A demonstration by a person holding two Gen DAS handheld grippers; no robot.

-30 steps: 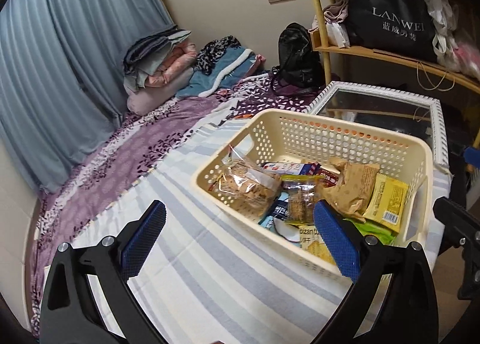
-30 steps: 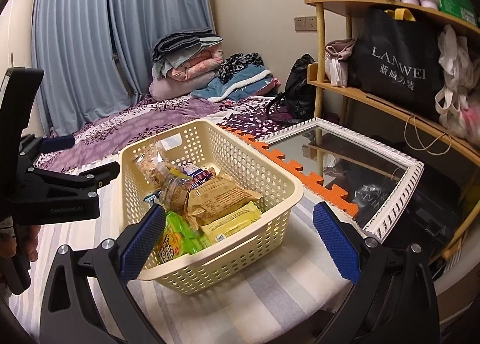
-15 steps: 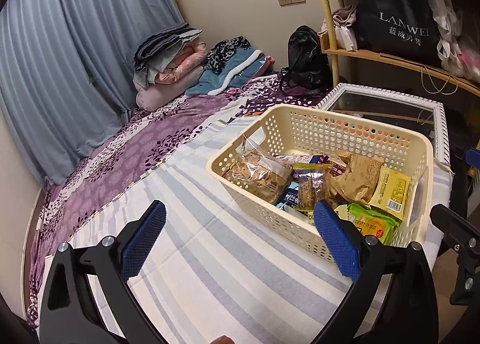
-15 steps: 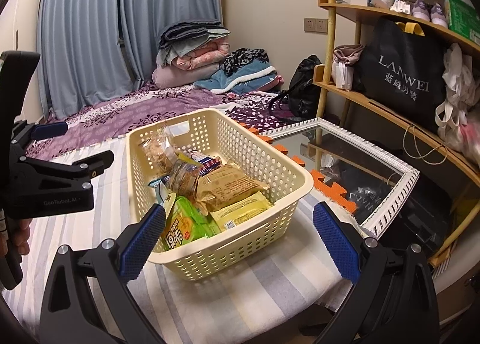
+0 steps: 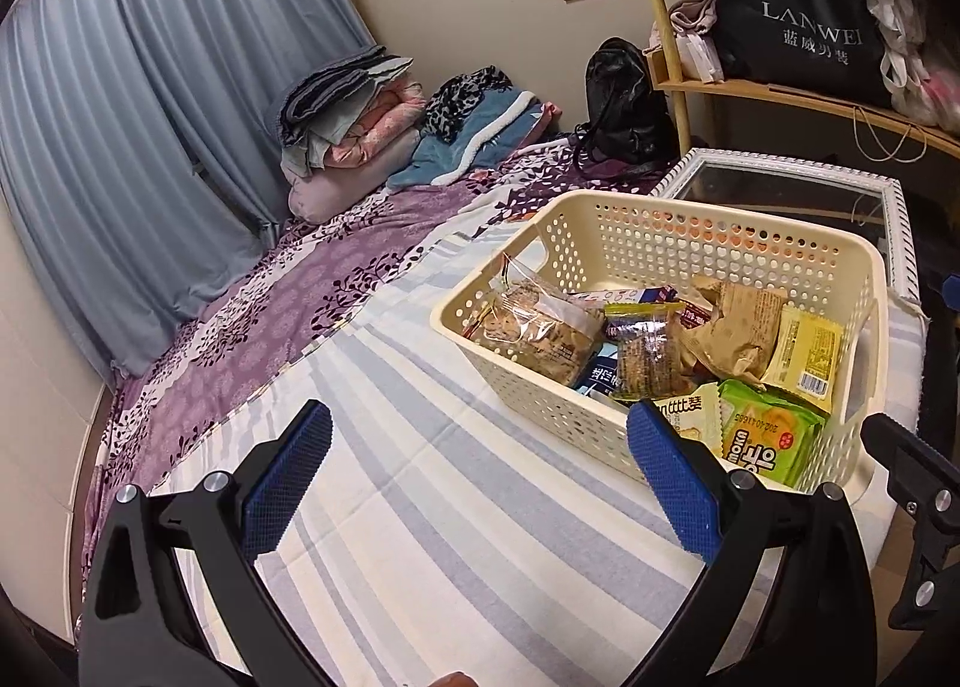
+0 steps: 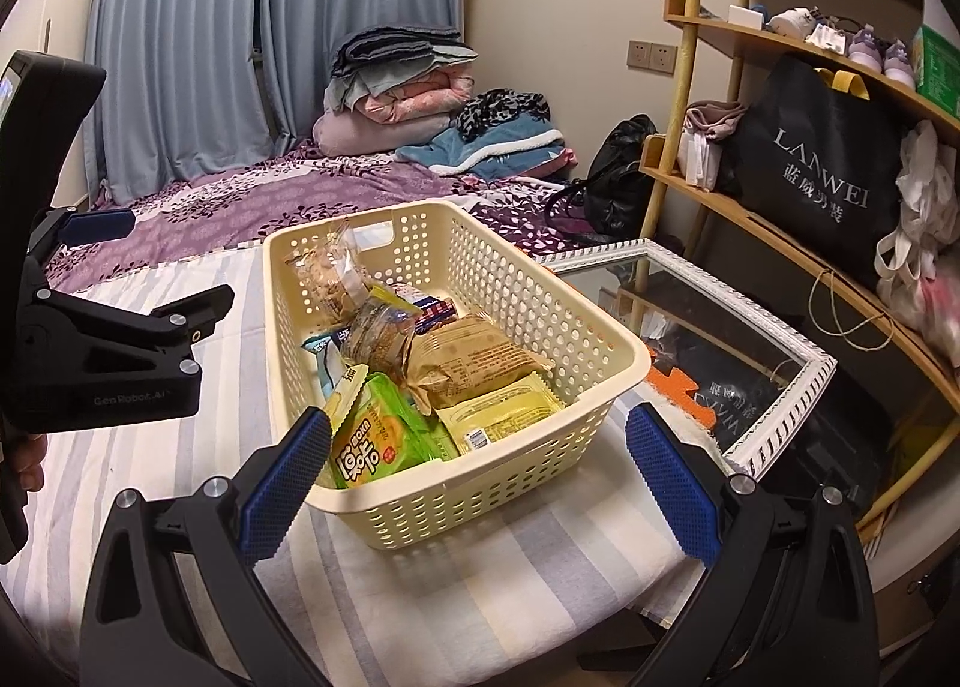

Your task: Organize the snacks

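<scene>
A cream perforated basket (image 5: 672, 231) (image 6: 558, 327) stands on the striped cloth, filled with several snack packs: a clear bag of biscuits (image 5: 534, 321) (image 6: 324, 273), a brown bag (image 5: 738, 327) (image 6: 468, 363), a yellow pack (image 5: 807, 351) (image 6: 504, 417) and a green pack (image 5: 762, 435) (image 6: 384, 441). My left gripper (image 5: 480, 477) is open and empty, to the left of the basket and short of it; it also shows in the right wrist view (image 6: 108, 351). My right gripper (image 6: 477, 483) is open and empty, just in front of the basket's near end.
A white-framed mirror (image 6: 720, 339) lies right of the basket. A wooden shelf (image 6: 780, 195) holds a black bag (image 6: 822, 165). A purple bedspread (image 5: 270, 315) with folded blankets (image 5: 354, 105) lies behind. A black backpack (image 5: 624, 99) leans by the wall.
Both grippers have drawn back and up from the basket, so it sits farther away in both views. Both stay open and empty. The snacks have not moved.
</scene>
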